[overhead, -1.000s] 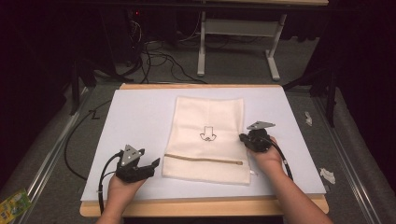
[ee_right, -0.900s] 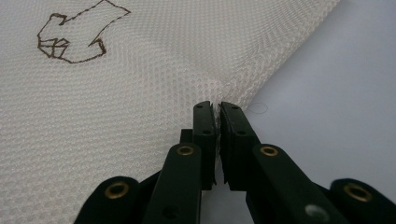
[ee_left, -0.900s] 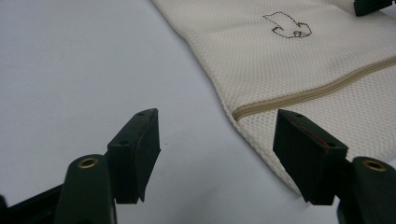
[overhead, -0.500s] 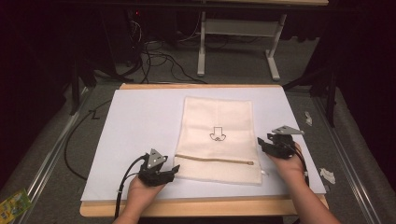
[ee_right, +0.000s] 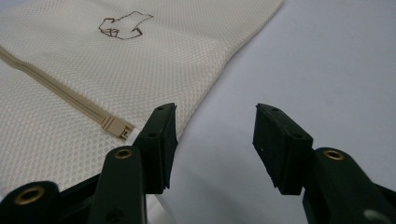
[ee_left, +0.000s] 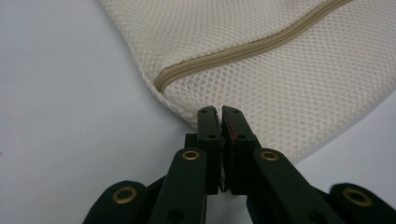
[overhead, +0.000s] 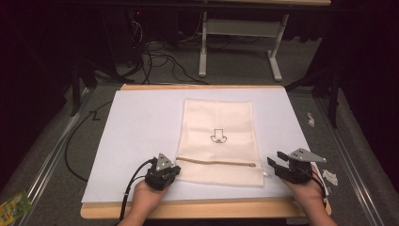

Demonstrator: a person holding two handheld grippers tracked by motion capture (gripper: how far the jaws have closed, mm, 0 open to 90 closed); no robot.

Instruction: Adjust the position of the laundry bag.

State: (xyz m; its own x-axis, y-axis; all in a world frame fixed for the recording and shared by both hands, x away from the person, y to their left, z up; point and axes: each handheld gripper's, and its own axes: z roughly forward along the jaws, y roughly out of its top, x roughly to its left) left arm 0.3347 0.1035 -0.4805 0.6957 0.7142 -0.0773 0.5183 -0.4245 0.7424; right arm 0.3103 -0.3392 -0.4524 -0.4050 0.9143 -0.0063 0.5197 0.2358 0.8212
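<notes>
Left gripper looks pinched on the cream mesh zip bag's near-left corner; right gripper, jaws wide apart, probably goes for the zipper pull next.

1. A cream mesh bag lies flat on the white worktop, its length running away from the person.
2. A tan zipper crosses its near end, closed.
3. A small dark outline print marks its middle.
</notes>
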